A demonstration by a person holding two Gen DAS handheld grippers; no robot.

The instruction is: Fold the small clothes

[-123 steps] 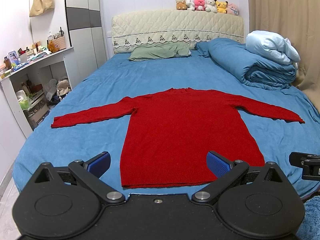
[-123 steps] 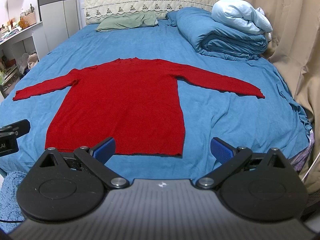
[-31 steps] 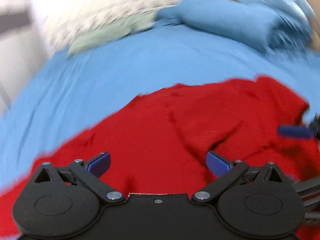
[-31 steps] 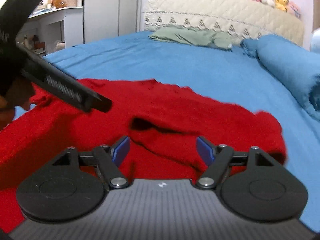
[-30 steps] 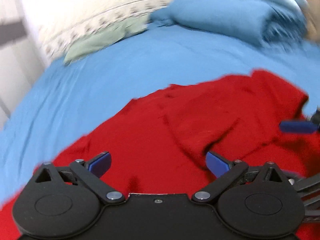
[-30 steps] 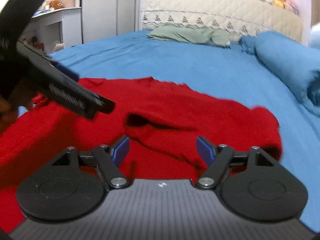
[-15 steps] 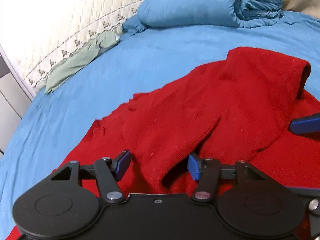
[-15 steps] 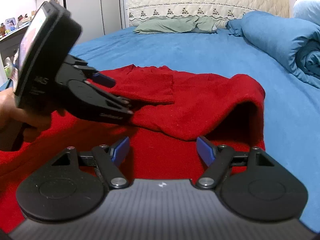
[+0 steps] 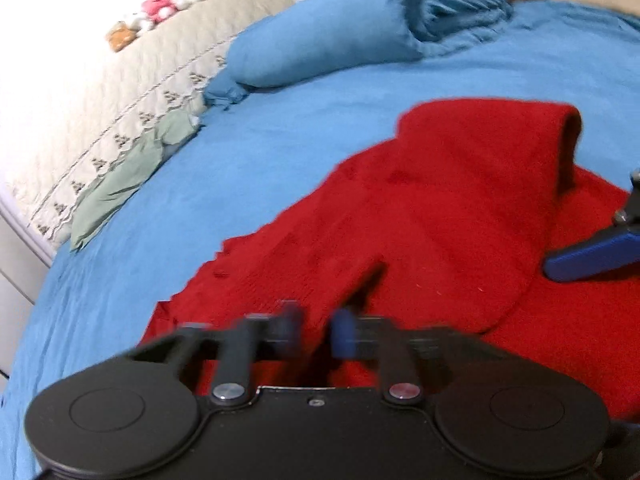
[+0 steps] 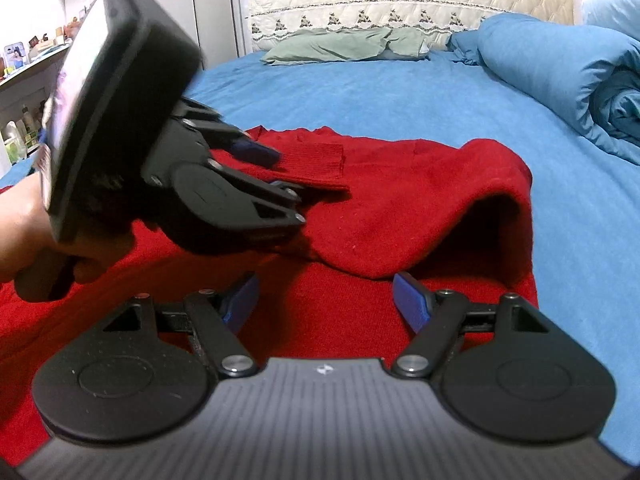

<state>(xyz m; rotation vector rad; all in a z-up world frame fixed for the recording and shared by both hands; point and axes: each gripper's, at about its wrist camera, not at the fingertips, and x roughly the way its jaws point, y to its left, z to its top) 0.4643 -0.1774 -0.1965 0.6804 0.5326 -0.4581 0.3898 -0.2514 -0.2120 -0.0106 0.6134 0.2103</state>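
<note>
A red knit sweater (image 9: 432, 208) lies on the blue bed, its right sleeve folded over the body with the cuff (image 10: 320, 162) toward the middle. My left gripper (image 9: 316, 330) is shut on the sleeve cuff; it also shows in the right wrist view (image 10: 276, 178), pinching the cuff. My right gripper (image 10: 326, 300) is open and empty, low over the sweater body just before the sleeve's fold (image 10: 496, 184). One blue finger of it (image 9: 588, 258) shows at the right edge of the left wrist view.
A rolled blue duvet (image 10: 568, 80) lies at the right of the bed (image 10: 400, 92). A green pillow (image 10: 344, 46) rests against the quilted headboard (image 10: 400, 0). Plush toys (image 9: 168, 4) sit on top. A wardrobe and cluttered shelf (image 10: 24, 80) stand at the left.
My left gripper has closed from half open onto the sleeve cuff and moved slightly forward. My right gripper stays open and has hardly moved.
</note>
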